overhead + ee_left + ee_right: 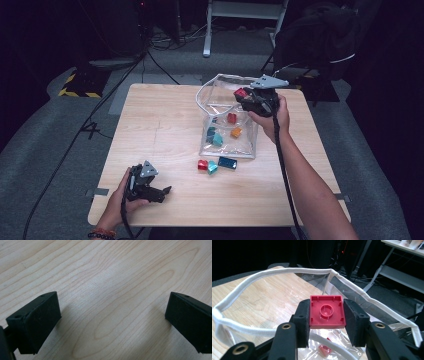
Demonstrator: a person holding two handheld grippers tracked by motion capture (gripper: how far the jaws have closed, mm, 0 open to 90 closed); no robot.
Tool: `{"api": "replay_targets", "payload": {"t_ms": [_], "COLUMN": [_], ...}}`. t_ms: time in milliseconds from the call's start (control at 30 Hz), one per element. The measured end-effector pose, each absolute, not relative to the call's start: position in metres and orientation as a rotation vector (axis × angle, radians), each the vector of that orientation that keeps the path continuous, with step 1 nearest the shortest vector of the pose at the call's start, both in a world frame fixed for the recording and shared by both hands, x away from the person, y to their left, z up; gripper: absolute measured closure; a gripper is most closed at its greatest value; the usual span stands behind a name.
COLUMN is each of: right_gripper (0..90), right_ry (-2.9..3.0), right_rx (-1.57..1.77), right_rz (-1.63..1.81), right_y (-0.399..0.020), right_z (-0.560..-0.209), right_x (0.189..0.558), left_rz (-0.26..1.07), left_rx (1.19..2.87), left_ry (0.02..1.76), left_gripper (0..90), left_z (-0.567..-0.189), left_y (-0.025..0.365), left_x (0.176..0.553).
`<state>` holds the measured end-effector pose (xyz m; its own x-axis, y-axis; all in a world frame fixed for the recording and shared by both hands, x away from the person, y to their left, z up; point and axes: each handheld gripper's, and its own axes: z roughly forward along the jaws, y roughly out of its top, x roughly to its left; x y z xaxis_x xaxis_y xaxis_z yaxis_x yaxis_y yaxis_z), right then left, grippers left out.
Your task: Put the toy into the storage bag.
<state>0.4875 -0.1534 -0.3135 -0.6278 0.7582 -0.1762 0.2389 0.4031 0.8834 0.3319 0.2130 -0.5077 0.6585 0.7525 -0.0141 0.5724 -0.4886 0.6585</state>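
One red block (327, 312) sits pinched in the right gripper (327, 315) above the clear bag (202, 95)'s mouth; next comes letting go. Left gripper (112, 317) rests spread, near-left.

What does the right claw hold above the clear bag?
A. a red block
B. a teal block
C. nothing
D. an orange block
A: in the right gripper view the right claw is shut on a red block, its pads pressing on both sides, with the white rim of the bag just beyond it.
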Motion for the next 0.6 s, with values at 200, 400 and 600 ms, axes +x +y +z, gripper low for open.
{"api": "replay_targets", "payload": {"t_ms": [200, 400, 600], "right_gripper": [59.1, 52.4, 52.9], "right_ry": [2.091, 2.09, 2.086], "right_rx": [0.853, 0.865, 0.856], "right_rz": [1.151, 1.117, 1.147], "right_y": [-0.1493, -0.1474, -0.1525], "right_z": [-0.3156, -0.3176, -0.3149], "right_x": [0.4926, 0.4969, 0.4889], "left_rz": [0.368, 0.368, 0.368], "left_rx": [2.235, 2.235, 2.235], "left_ry": [1.021, 1.021, 1.021], "left_gripper": [0.4, 0.4, 0.4], "left_z": [-0.5076, -0.5076, -0.5076], "left_y": [0.213, 0.213, 0.213], "left_x": [0.332, 0.3319, 0.3319]}}
